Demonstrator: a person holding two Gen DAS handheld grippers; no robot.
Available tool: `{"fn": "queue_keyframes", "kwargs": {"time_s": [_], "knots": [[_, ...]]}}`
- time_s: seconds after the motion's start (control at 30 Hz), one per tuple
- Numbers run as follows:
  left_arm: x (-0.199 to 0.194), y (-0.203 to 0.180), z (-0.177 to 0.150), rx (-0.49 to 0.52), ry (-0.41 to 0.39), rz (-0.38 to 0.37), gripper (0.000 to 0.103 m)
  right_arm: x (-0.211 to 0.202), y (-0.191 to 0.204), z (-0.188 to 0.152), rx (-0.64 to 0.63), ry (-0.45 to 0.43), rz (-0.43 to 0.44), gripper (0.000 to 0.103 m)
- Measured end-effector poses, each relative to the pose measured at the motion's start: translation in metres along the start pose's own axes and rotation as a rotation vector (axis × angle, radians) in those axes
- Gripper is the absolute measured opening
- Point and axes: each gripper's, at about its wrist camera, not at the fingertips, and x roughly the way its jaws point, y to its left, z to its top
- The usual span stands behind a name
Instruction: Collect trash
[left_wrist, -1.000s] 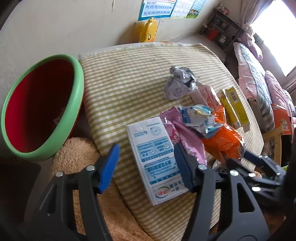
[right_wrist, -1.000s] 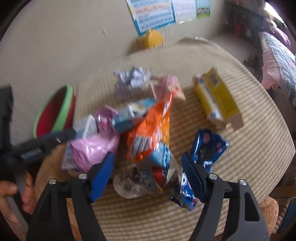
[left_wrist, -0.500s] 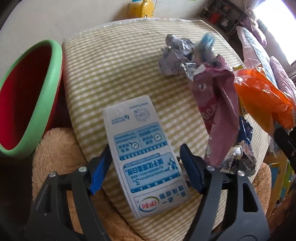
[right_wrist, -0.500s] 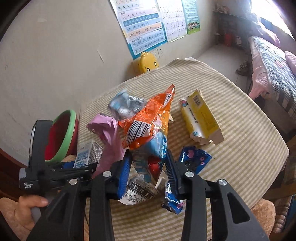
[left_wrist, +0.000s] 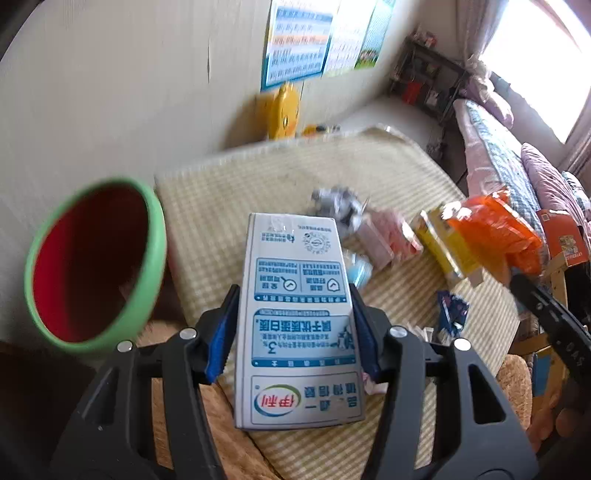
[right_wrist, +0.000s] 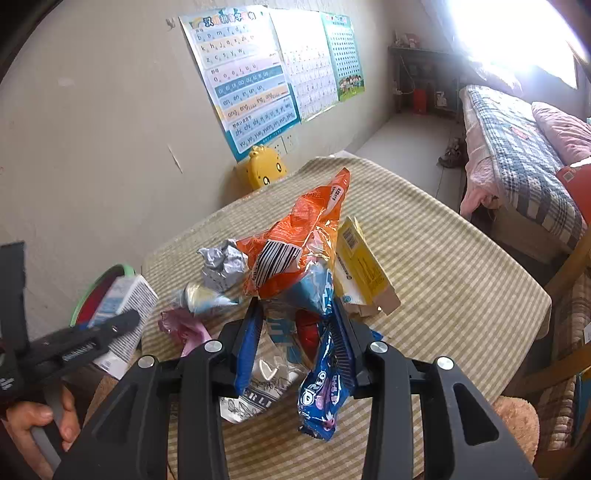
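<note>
The left gripper (left_wrist: 293, 328) had just closed on the carton (left_wrist: 295, 317), stiff and light, held by its sides above the table (left_wrist: 229, 206) beside the bin (left_wrist: 92, 258); the right gripper (right_wrist: 295, 332) clenched a crinkly, slippery orange bag (right_wrist: 295, 240), best pinched low.

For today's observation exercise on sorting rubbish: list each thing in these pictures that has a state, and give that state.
White and blue milk carton: clamped in left gripper, lifted.
Orange plastic snack bag: clamped in right gripper, lifted.
Red bin with green rim: open.
Yellow cardboard box: lying, end flap open.
Silver foil ball: crumpled, on the table.
Blue Oreo wrapper: lying on the striped tablecloth.
</note>
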Motion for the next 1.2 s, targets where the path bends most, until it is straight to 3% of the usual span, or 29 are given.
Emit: {"fn": "queue_keyframes", "kwargs": {"time_s": [0.37,0.5,1.2], "knots": [[-0.048,0.002,0.018,0.065,-0.22,0.093,0.054,-0.021,0.016,0.009,-0.014,-0.102,-0.007,0.036],[-0.056,0.009,0.022,0.065,-0.266,0.125,0.054,-0.026,0.019,0.014,-0.009,-0.116,-0.002,0.036],[-0.063,0.075,0.021,-0.078,-0.298,0.194,0.051,-0.006,0.091,0.007,-0.184,-0.047,0.057,0.036]]}}
